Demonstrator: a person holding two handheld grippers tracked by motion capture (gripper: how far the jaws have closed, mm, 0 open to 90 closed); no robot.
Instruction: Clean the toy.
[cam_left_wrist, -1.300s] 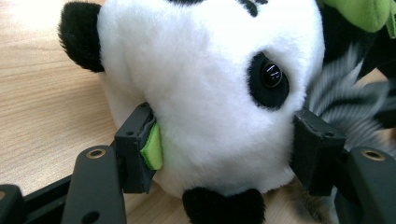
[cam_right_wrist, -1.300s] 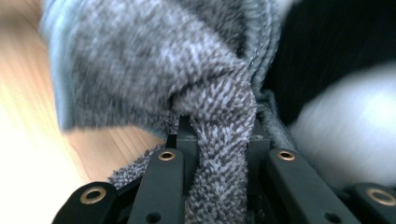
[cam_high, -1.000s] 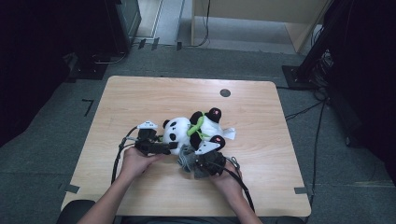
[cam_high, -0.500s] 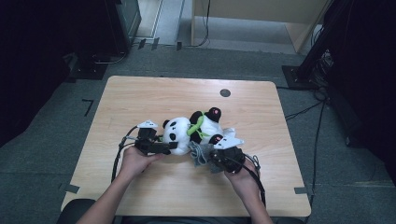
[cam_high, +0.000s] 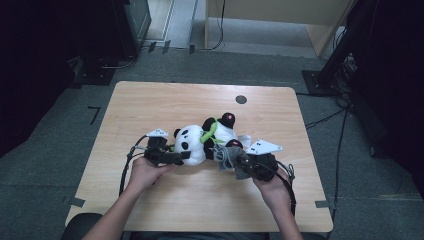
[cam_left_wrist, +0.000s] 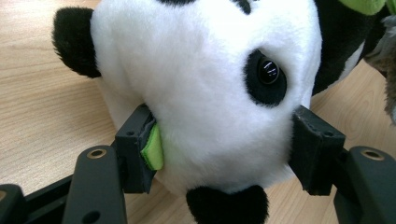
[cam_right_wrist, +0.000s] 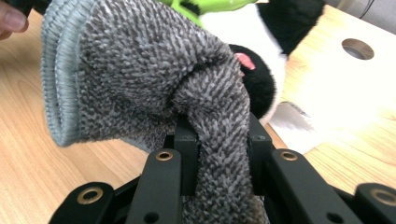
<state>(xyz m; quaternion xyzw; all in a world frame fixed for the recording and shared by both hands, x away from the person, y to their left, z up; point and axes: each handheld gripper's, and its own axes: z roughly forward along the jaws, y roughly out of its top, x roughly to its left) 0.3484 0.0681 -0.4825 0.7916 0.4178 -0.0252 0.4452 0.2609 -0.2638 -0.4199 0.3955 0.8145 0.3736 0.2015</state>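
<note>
While clamped, the panda's head (cam_left_wrist: 205, 93) bulges white.

A: Which colours mark the panda toy (cam_high: 205, 137)?
B: White head and belly, black ears, eye patches and limbs, a lime-green band at the neck, a small pink-red spot on one black foot

A: And the sock (cam_right_wrist: 140, 79)?
B: Grey and dark-grey flecked knit, with a pale grey ribbed cuff

A: The claws?
B: The left claw (cam_left_wrist: 224, 144) is black with a light-green pad on one jaw; the right claw (cam_right_wrist: 217, 149) is black with brass-coloured rivets

A: The desk (cam_high: 165, 100)?
B: Light wood grain, with one dark round hole
</note>
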